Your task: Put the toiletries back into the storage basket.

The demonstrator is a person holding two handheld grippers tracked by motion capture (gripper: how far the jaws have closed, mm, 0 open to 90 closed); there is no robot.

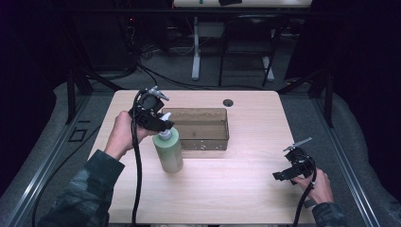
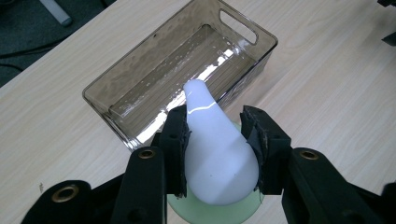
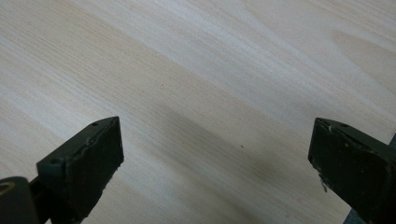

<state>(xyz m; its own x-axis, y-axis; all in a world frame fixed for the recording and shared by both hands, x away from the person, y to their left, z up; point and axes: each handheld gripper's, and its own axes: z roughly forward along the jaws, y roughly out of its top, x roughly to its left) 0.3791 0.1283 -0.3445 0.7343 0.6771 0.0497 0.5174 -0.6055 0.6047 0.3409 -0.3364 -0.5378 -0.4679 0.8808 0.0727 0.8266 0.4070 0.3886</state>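
One pale wood table (image 1: 236, 179), dark room, left gripper (image 1: 158, 124) fingers clamping pump bottle (image 1: 168, 150), right gripper (image 1: 289, 174) fingers wide.

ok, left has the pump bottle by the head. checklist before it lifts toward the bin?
1. Left gripper shut on the white pump head, pads pressing both sides: ok.
2. Green bottle upright on the table, beside the bin's near-left corner: ok.
3. Smoked clear bin has nothing in it: ok.
4. Right gripper open, over bare table at the near right, apart from bottle and bin: ok.
5. Left gripper's cable hangs left of the bottle, not across the bin: ok.
6. Whether the pump head will bear the bottle's weight when lifted: cannot tell.
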